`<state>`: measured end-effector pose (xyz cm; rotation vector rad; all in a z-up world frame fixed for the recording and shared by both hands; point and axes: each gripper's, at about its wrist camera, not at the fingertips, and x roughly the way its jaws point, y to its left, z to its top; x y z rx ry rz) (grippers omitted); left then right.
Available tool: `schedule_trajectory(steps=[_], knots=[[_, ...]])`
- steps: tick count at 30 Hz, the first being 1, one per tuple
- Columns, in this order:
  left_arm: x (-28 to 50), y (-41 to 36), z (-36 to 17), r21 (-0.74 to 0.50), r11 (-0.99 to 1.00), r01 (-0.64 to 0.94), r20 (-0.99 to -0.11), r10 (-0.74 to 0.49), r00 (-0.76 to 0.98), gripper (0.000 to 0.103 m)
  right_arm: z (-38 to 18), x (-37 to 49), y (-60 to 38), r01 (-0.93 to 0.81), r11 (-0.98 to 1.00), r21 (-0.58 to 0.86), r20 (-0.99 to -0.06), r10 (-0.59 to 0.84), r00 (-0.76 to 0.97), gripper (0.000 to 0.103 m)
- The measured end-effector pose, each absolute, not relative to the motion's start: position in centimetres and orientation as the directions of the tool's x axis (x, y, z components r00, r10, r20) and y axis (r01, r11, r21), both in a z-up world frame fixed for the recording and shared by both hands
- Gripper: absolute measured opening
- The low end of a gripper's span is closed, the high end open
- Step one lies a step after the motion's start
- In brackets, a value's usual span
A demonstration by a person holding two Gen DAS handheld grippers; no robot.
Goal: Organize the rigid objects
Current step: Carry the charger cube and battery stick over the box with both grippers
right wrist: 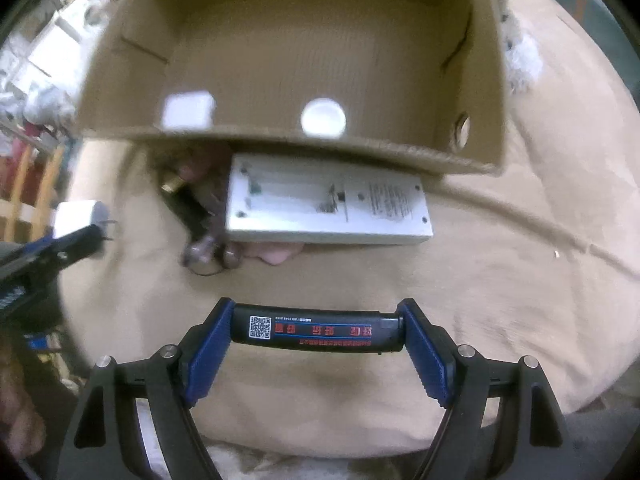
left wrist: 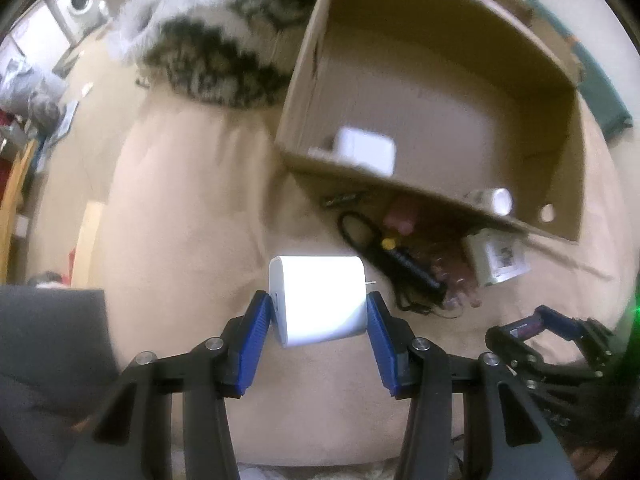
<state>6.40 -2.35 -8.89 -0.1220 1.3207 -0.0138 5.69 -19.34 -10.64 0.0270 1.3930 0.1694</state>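
Observation:
My left gripper [left wrist: 318, 314] is shut on a white charger block [left wrist: 320, 298] with plug prongs, held above the beige cushion, in front of the open cardboard box [left wrist: 552, 128]. My right gripper [right wrist: 316, 330] is shut on a flat black stick-shaped device [right wrist: 316, 332] with a QR code and red lettering, held crosswise just short of the box's [right wrist: 484, 92] near wall. Inside the box lie a white square block [right wrist: 187, 110] and a white round cap [right wrist: 323, 117]. The left gripper with its charger shows at the left in the right wrist view [right wrist: 80, 224].
A white power strip [right wrist: 328, 210] lies upside down before the box, beside a black tool with a cord [left wrist: 404, 266] and pink and dark items [left wrist: 400, 216]. A fluffy grey-and-black blanket [left wrist: 208, 52] lies behind the box on the left. A washing machine [left wrist: 78, 0] stands far left.

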Motion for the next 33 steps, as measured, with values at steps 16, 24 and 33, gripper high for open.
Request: schedule_trajectory(steps=[16, 24, 33], knots=[[9.8, -3.4, -0.4, -0.055, 0.998, 0.025, -0.896, -0.06, 0.441, 0.045, -2.0, 8.7, -24.2, -0.072, 0.953, 0.295, -0.822, 0.291, 0.49, 0.087], [13.0, -4.3, -0.6, -0.042, 0.998, 0.036, -0.892, -0.053, 0.45, 0.045, -1.0, 12.6, -24.3, -0.09, 0.951, 0.297, -0.788, 0.297, 0.539, 0.087], [15.8, -5.7, -3.4, -0.01, 0.998, 0.056, -0.899, -0.033, 0.436, 0.045, -2.3, 15.2, -23.9, -0.097, 0.951, 0.294, -0.76, 0.294, 0.579, 0.087]])
